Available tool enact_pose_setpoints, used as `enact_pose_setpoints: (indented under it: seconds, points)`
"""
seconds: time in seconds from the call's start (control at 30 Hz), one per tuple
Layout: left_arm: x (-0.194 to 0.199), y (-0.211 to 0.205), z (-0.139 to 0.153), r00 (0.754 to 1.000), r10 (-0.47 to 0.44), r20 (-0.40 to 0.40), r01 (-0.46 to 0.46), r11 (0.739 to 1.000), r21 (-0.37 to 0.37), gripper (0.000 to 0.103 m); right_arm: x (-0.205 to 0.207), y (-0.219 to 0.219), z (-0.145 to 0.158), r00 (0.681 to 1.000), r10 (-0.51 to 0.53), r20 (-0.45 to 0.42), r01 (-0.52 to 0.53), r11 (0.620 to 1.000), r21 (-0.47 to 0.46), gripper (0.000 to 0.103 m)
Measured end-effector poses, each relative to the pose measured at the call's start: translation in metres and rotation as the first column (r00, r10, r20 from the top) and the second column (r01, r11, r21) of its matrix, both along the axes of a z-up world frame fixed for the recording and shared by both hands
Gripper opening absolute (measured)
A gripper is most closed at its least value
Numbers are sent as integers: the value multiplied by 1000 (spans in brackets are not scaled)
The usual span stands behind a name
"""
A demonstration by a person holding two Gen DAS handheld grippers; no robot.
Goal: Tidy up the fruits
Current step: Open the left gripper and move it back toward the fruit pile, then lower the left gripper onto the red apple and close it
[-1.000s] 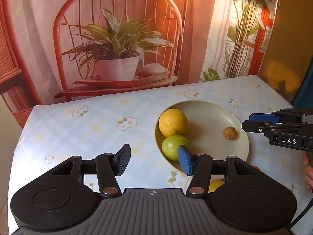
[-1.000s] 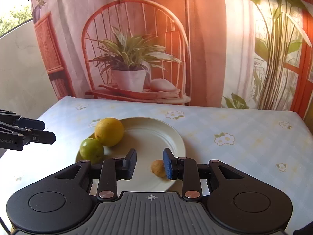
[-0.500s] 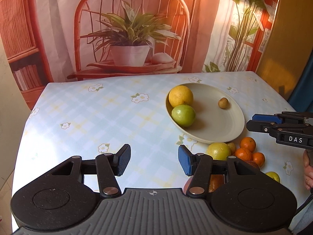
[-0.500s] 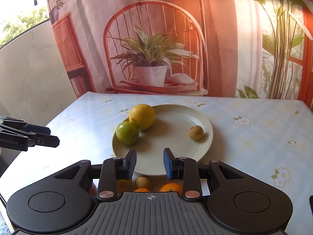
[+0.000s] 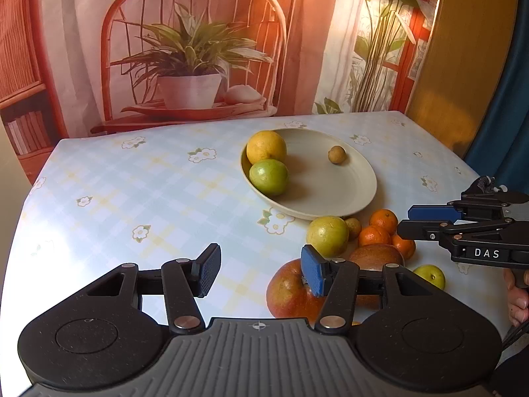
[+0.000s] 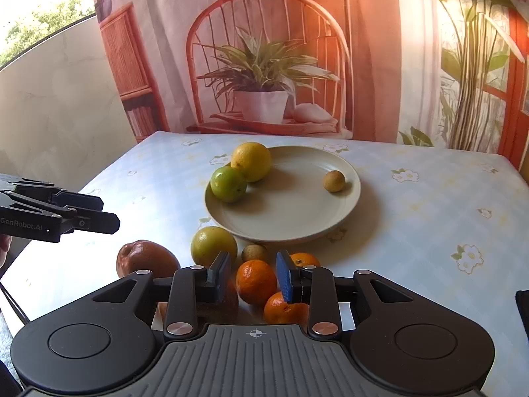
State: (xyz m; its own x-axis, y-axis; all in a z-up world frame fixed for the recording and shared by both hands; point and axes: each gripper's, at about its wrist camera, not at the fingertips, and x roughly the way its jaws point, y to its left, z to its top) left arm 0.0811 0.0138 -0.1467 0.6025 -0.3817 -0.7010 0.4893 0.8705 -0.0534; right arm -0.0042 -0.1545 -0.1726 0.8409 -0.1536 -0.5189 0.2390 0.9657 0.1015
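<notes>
A cream plate holds a yellow citrus, a green fruit and a small brown longan. In front of it lie loose fruits: a yellow-green one, a red apple, mandarins, a second longan and a mango. My left gripper hovers open and empty beside the apple. Above the mandarins, my right gripper has its jaws narrowly apart, pressing on nothing.
The table wears a pale checked cloth with flower prints. A printed backdrop of a chair and plant hangs behind the far edge. A small green fruit lies near the right gripper. A person's fingers show at the right edge.
Both grippers have drawn back from the plate toward the near table edge, bringing the loose fruit pile into view. Neither jaw opening has changed.
</notes>
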Motion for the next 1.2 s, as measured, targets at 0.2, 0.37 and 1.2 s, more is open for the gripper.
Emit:
enact_pose_setpoints:
  seconds: [0.2,0.37,1.2]
  points:
    - [-6,0,2,1000,-9,-9,9,1000,-15,56,-10,6,-2,1000,9,9,-9,1000,13,36]
    - [-8,-4,4,1000,-24,-16,23,999,-30,56,-15,15,-5,999,48,-2,-48,999,-3,45]
    - [-7,-91,-18,962,-253,-104,258,966,36,56,-10,31,-24,981,176,-84,-177,984,-9,52]
